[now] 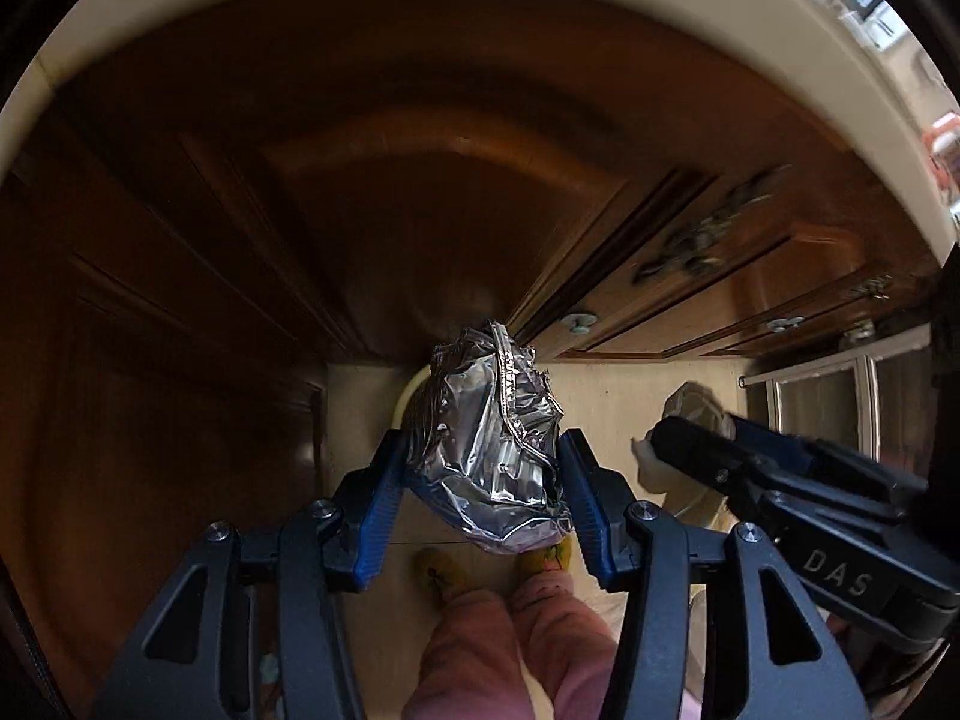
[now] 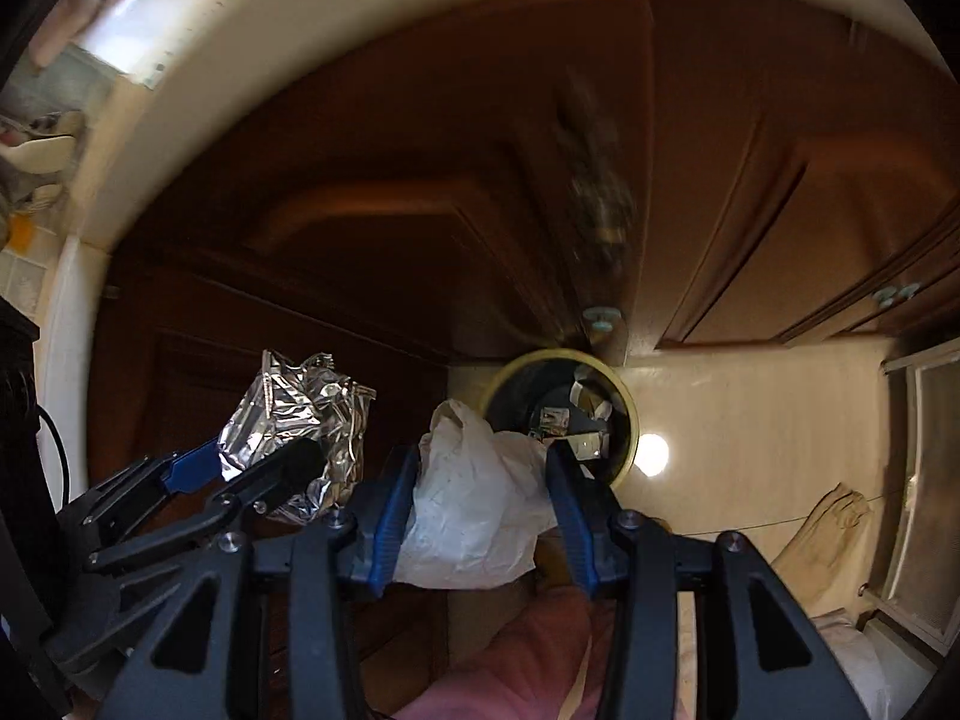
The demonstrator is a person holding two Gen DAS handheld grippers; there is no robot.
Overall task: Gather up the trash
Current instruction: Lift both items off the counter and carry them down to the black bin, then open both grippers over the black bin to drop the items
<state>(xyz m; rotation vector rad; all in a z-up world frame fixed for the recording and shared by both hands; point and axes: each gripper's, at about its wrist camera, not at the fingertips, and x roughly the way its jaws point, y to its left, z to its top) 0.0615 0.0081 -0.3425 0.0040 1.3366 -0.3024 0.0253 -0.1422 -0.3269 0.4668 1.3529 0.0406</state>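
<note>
My left gripper [image 1: 480, 456] is shut on a crumpled silver foil wrapper [image 1: 489, 438] and holds it in the air above the floor. It also shows at the left of the right wrist view [image 2: 294, 420]. My right gripper [image 2: 483, 468] is shut on a crumpled white plastic bag [image 2: 474, 498], held just left of and above a round yellow-rimmed trash bin [image 2: 510, 372] that has foil scraps inside. In the left wrist view the right gripper [image 1: 678, 450] sits to the right, and the bin rim [image 1: 411, 396] peeks out behind the foil.
Dark wooden cabinet doors [image 1: 360, 210] with small round knobs [image 1: 579, 321] stand behind the bin. The floor [image 2: 750, 420] is pale. A beige cloth [image 2: 828, 534] lies on it at right. The person's pink trousers [image 1: 510, 648] and yellow slippers are below.
</note>
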